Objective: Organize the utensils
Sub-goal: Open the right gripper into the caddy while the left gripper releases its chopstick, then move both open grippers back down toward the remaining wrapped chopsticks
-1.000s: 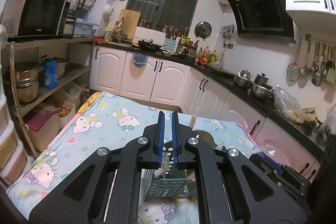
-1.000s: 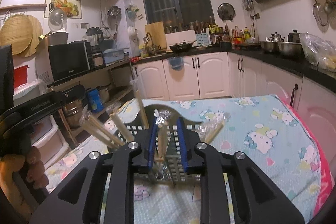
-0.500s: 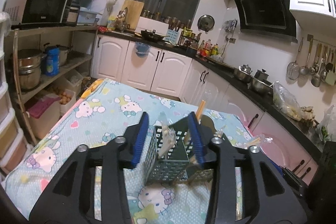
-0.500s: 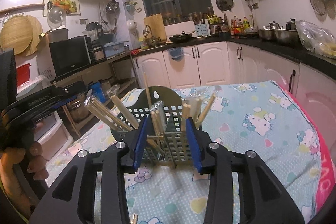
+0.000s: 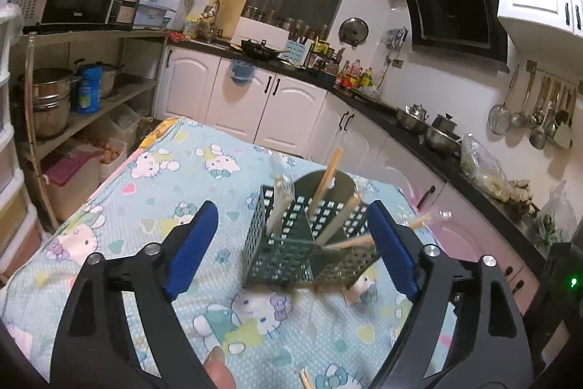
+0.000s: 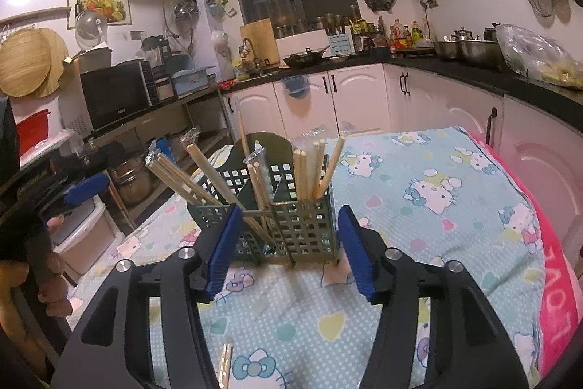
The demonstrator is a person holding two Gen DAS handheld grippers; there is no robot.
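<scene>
Dark green caddy (image 6: pixel 291 228); pale blue cartoon-cat tablecloth (image 6: pixel 419 206); blue-padded grippers.

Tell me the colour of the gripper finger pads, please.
Blue pads; the right wrist view shows them best.

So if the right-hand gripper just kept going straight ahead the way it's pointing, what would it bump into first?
Most likely the green utensil basket holding the chopsticks. It stands dead ahead on the tablecloth, and the right gripper is open with a finger either side of it. Depth is hard to judge here.
</scene>
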